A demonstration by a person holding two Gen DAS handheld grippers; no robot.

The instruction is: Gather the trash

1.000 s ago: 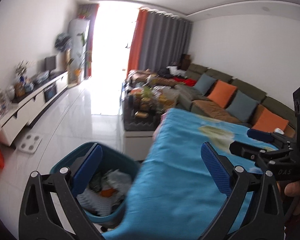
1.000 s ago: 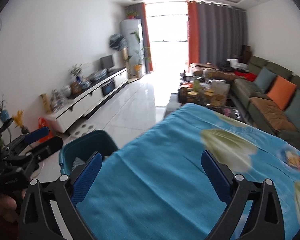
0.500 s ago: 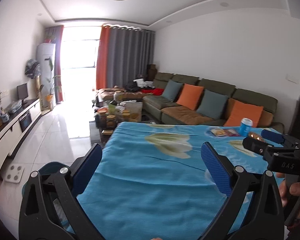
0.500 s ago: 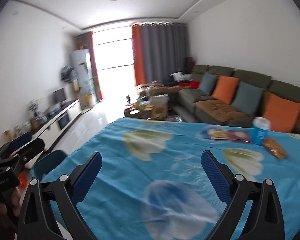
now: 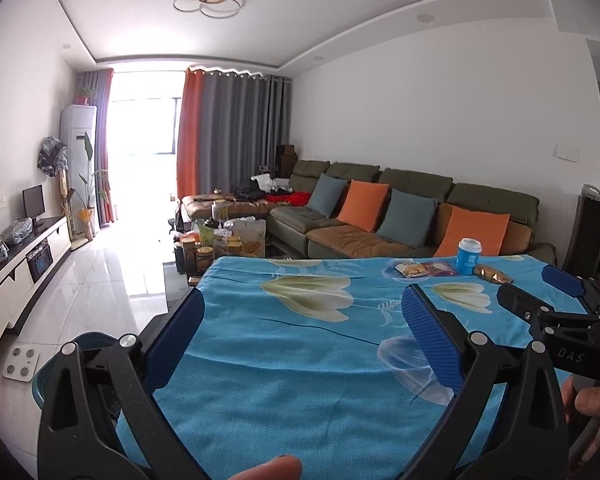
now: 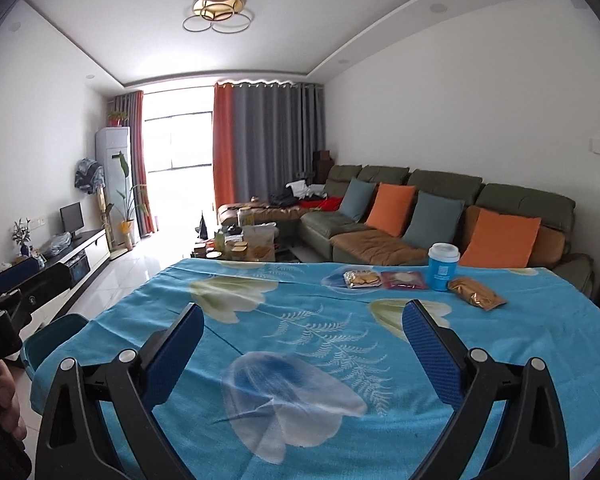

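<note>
I am holding both grippers, left (image 5: pixel 302 328) and right (image 6: pixel 302 336), spread and empty over the table (image 6: pixel 540 344). Trash is lying far right: cup (image 6: pixel 443 267), wrappers (image 6: pixel 384 279), gold packet (image 6: pixel 476 293). Bin (image 6: pixel 54 334) is standing left; nearest item first.

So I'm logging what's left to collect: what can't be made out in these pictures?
- Bin contents: tablecloth edge hides them in the right view, left gripper frame in the left.
- Print on the wrappers and cup: too small in both.
- Table's near edge: cut off behind both open grippers, right gripper included.
</note>
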